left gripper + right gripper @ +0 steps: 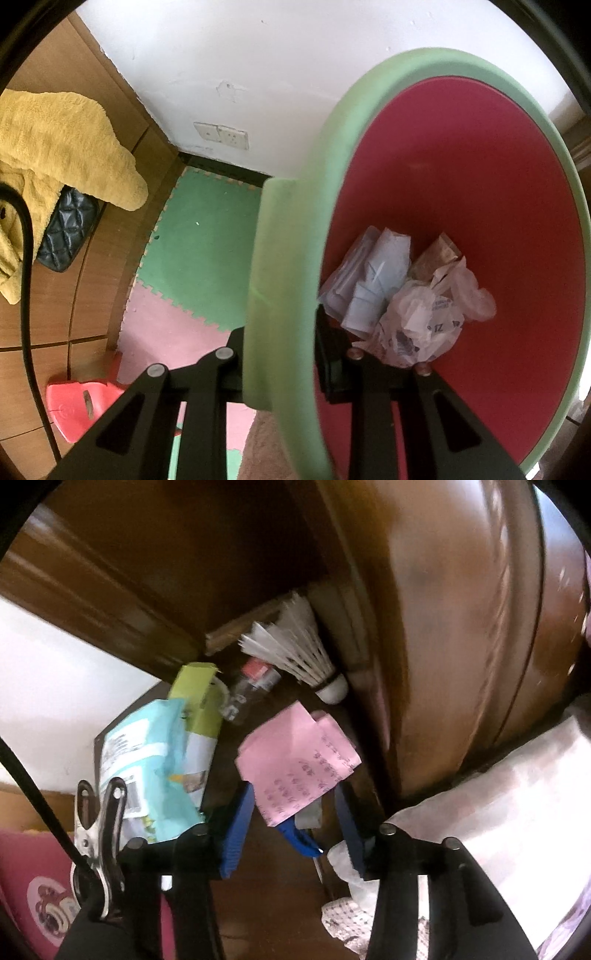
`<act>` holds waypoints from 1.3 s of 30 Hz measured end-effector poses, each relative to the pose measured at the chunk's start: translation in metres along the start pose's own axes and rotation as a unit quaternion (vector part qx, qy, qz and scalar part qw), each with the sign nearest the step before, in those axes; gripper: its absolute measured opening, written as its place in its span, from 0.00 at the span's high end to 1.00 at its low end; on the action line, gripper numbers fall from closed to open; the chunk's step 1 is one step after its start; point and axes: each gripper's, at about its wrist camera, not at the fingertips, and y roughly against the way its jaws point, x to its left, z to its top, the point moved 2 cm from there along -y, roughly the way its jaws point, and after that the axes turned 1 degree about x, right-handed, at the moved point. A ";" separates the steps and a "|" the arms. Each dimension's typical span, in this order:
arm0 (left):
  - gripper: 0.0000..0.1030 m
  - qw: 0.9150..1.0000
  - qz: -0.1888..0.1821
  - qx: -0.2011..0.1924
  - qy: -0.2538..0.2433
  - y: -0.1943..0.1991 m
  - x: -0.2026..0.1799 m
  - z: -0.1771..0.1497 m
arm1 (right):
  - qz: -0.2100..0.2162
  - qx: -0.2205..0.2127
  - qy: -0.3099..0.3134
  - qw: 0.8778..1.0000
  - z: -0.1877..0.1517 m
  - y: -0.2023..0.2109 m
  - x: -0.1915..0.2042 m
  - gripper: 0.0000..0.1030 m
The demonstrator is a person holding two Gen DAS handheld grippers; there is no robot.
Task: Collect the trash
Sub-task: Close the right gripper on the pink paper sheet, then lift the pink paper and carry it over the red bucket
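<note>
bin [461, 192]: I have the left gripper [280, 369] clamped tight on its green rim, one finger outside, one inside the red wall, pointing straight down. I judge that grip is there to carry the bin along and keep its mouth up for drops.
bin contents: crumpled wrappers [402, 302] lie at the bottom, so some trash is already in.
right gripper [295, 812]: its jaws stand fairly wide, blue pads [236, 823] either side of the pink paper [299, 760]; I see no pad pressing on it.
pink paper: lies on the dark wood shelf [258, 867], near end between the pads, long axis running up and right away from me towards the shuttlecock [306, 646].
other trash: a teal packet [147, 768] and green box [199, 698] lean at left, a small bottle [251, 686] behind them, all crowded into the corner.
next: I judge a close on the paper's near edge, then a carry to the bin.
</note>
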 end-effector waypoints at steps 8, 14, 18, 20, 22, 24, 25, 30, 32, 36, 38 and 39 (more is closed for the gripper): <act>0.76 1.000 0.005 0.003 0.000 0.000 -0.002 0.000 | -0.013 -0.020 -0.010 1.000 0.009 -0.023 -0.002 0.45; 0.76 1.000 0.007 0.007 0.001 -0.001 -0.004 -0.002 | -0.005 -0.024 -0.007 1.000 0.006 -0.034 0.005 0.45; 0.76 1.000 0.008 0.007 0.001 0.000 -0.004 -0.002 | -0.018 -0.020 0.018 0.999 0.003 -0.042 0.012 0.45; 0.76 1.000 0.008 0.007 0.001 0.000 -0.004 -0.002 | -0.020 -0.015 0.033 0.999 0.006 -0.042 0.017 0.45; 0.76 1.000 0.008 0.007 0.001 0.000 -0.004 -0.002 | -0.026 -0.007 0.046 0.999 0.011 -0.042 0.020 0.50; 0.76 1.000 0.008 0.007 0.001 0.000 -0.004 -0.002 | -0.031 -0.006 0.051 0.998 0.017 -0.041 0.023 0.63; 0.76 1.000 0.008 0.007 0.001 0.000 -0.004 -0.002 | -0.032 -0.008 0.054 0.998 0.020 -0.039 0.025 0.70; 0.76 1.000 0.007 0.007 0.001 0.000 -0.004 -0.002 | -0.022 -0.030 0.071 0.997 0.033 -0.017 0.033 0.84; 0.76 1.000 0.007 0.007 0.001 0.000 -0.004 -0.002 | -0.017 -0.036 0.076 0.996 0.036 -0.007 0.034 0.86; 0.76 1.000 0.006 0.007 0.002 0.000 -0.004 -0.002 | -0.006 -0.046 0.074 0.996 0.045 0.010 0.037 0.88; 0.76 1.000 0.005 0.006 0.001 0.000 -0.004 -0.002 | -0.002 -0.049 0.079 0.996 0.044 0.020 0.034 0.88; 0.76 1.000 0.005 0.006 0.001 0.000 -0.004 -0.003 | 0.000 -0.049 0.081 0.995 0.047 0.025 0.030 0.88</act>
